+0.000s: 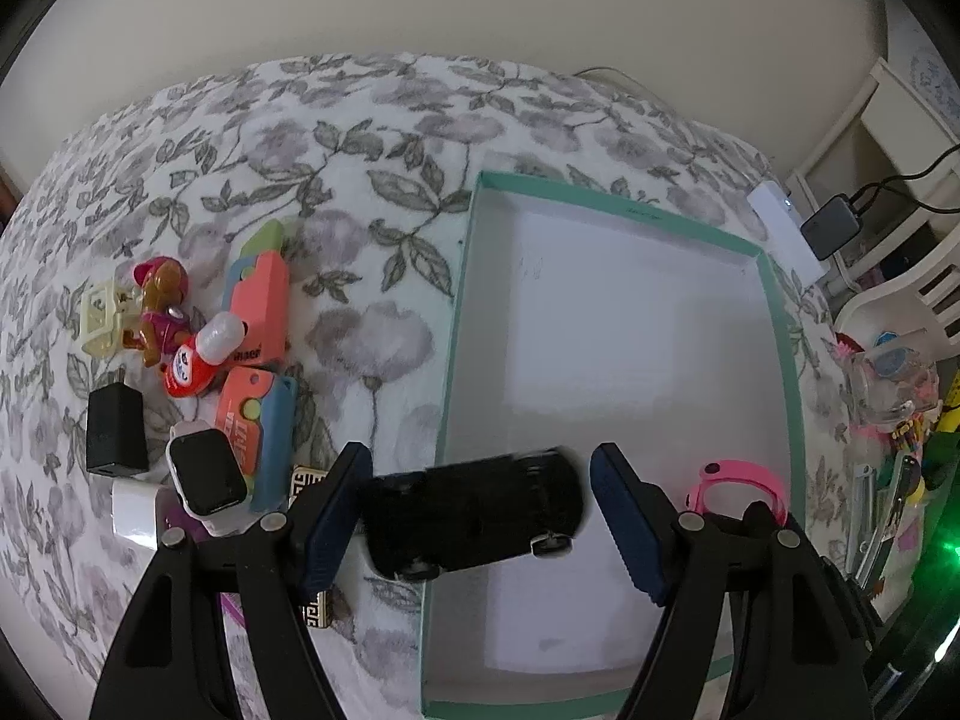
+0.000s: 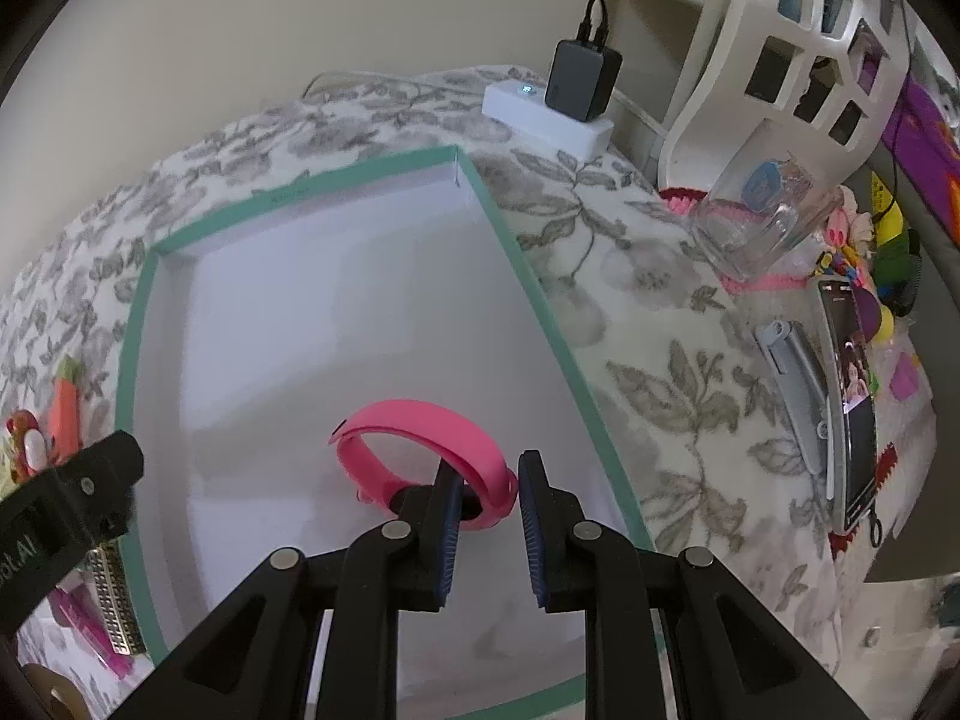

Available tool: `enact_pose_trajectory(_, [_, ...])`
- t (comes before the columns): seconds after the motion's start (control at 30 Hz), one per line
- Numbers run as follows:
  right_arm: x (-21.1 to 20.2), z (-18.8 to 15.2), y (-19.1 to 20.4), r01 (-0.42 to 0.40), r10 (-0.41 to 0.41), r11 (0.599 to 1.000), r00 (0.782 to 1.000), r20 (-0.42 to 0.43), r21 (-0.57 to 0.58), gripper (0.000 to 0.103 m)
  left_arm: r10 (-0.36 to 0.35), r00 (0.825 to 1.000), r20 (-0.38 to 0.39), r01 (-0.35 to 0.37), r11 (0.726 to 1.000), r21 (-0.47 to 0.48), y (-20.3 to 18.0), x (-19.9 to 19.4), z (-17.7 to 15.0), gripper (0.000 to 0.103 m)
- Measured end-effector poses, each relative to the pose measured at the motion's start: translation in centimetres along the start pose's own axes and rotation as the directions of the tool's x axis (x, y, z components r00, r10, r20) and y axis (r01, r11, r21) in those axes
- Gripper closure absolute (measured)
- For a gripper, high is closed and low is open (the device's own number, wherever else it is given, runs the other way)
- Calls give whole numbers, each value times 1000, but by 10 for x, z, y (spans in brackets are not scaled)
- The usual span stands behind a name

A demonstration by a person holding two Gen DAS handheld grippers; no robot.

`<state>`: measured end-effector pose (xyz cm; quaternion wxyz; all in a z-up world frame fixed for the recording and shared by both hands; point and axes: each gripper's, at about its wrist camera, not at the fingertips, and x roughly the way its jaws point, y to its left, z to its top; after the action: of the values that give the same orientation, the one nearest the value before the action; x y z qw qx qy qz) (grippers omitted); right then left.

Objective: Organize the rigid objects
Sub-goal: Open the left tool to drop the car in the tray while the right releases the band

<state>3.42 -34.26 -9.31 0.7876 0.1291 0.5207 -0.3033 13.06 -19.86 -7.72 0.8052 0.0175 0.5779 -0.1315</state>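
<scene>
Hovering over the teal-rimmed box [image 1: 780, 324], the left gripper [image 1: 480, 510] pinches a black toy car [image 1: 474, 516]; the right gripper [image 2: 489, 480], at its 3 o'clock, pinches a pink wristband [image 2: 420, 426].

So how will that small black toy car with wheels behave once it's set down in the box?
The small black toy car looks rigid. On its wheels it may roll across the smooth white floor of the teal-rimmed cardboard box. It probably weighs little.
</scene>
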Motion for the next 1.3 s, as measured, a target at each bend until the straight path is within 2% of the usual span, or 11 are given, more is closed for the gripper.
enact_pose_trajectory(0.23, [1,0,2,13,-13,1000,1000,-5,-11,82,-11,1000,-3,11,1000,-10,2,-3,1,26])
enact_pose_trajectory(0.43, [-4,1,4,18,-17,1000,1000,8,-10,80,22,1000,15,-22,1000,-6,4,-10,2,26])
enact_pose_trajectory(0.47, [-5,1,5,17,-17,1000,1000,9,-12,78,27,1000,16,-27,1000,-9,5,-10,2,26])
enact_pose_trajectory(0.5, [-6,1,5,16,-16,1000,1000,9,-12,68,32,999,18,-32,999,-14,7,-11,2,26])
enact_pose_trajectory(0.53, [-6,0,6,16,-16,1000,1000,10,-10,53,37,999,18,-36,999,-19,9,-12,2,26])
enact_pose_trajectory(0.57, [-6,0,5,16,-15,1000,1000,12,-6,49,43,999,18,-42,999,-26,11,-13,2,26])
enact_pose_trajectory(0.67, [-7,0,5,19,-19,1000,1000,13,2,47,63,998,19,-62,997,-51,18,-14,3,23])
enact_pose_trajectory(0.83, [-7,0,4,21,-21,1000,1000,13,8,39,115,993,12,-113,989,-98,33,-14,4,11])
enact_pose_trajectory(1.13, [-4,-2,10,1,-1,1000,1000,13,-15,23,185,982,-38,-189,970,-156,53,-4,2,9])
enact_pose_trajectory(1.3, [-4,-2,12,-2,3,1000,1000,16,-27,21,202,978,-54,-208,958,-198,64,-2,-1,9])
